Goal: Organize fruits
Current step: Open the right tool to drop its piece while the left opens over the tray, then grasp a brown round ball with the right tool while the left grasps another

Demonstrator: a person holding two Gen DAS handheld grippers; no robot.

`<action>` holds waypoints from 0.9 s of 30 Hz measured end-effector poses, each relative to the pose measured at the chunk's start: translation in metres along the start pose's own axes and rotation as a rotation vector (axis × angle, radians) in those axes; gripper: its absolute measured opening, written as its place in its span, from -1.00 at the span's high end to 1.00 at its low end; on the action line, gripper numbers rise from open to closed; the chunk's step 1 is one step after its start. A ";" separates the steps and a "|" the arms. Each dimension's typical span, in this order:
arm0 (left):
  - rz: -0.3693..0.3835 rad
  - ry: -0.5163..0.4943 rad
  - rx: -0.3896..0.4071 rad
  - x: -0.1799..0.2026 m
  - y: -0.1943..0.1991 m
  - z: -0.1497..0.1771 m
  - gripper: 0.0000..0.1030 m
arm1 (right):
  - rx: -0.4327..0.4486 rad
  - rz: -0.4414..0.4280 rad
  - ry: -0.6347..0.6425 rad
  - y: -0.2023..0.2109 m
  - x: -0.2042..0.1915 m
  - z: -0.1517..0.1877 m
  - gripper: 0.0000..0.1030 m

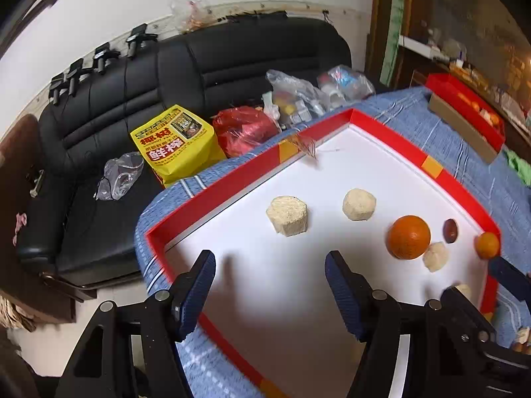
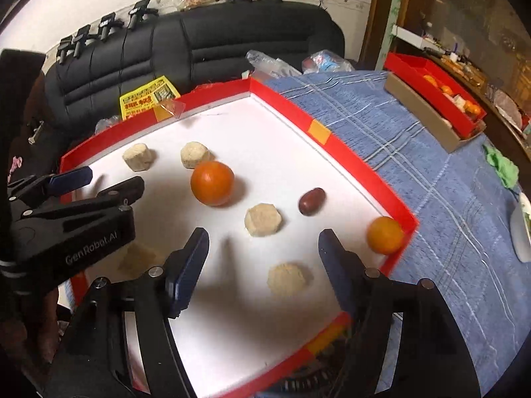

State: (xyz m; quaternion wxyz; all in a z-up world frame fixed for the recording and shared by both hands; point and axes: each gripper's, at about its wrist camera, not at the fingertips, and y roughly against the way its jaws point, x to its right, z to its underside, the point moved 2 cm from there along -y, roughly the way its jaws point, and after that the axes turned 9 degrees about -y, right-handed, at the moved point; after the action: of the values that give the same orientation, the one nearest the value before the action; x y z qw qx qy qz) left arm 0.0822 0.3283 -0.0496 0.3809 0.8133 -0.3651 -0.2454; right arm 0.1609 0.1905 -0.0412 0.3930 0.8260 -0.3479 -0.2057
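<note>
A red-rimmed white tray point(image 1: 232, 185) point(image 2: 348, 152) holds a big orange point(image 1: 409, 237) point(image 2: 212, 183), a dark red date point(image 1: 450, 230) point(image 2: 311, 201) and several beige hexagonal cakes point(image 1: 288, 215) point(image 2: 263, 219). A small orange point(image 1: 487, 244) point(image 2: 385, 234) sits in the tray's right corner. My left gripper point(image 1: 270, 258) point(image 2: 114, 179) hangs open over the tray's bare left part, holding nothing. My right gripper point(image 2: 264, 235) is open over the tray's near side. One beige cake point(image 2: 287, 278) shows between its fingers, untouched by the pads.
A blue checked cloth point(image 2: 431, 172) covers the table. At the back right a second red tray point(image 2: 431, 93) holds oranges, beside a cardboard box point(image 2: 418, 106). A black sofa point(image 1: 99, 132) with a yellow bag point(image 1: 176, 142) and plastic bags stands behind the table.
</note>
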 end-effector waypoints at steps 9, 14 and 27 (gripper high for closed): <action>0.041 0.018 0.084 0.015 0.050 0.018 -0.31 | 0.062 0.007 -0.002 0.057 0.013 0.038 -0.35; 0.086 -0.041 0.136 0.048 0.081 0.033 -0.32 | 0.116 0.010 -0.061 0.094 0.043 0.069 -0.35; 0.304 -0.311 0.170 0.164 0.116 0.087 -0.32 | 0.109 0.211 -0.363 0.142 0.209 0.170 -0.12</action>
State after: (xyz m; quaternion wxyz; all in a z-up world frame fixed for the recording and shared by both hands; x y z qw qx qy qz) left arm 0.0763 0.1101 -0.0283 0.2825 0.7305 -0.5571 -0.2759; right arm 0.1386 -0.1138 -0.0455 0.2981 0.7544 -0.5082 -0.2894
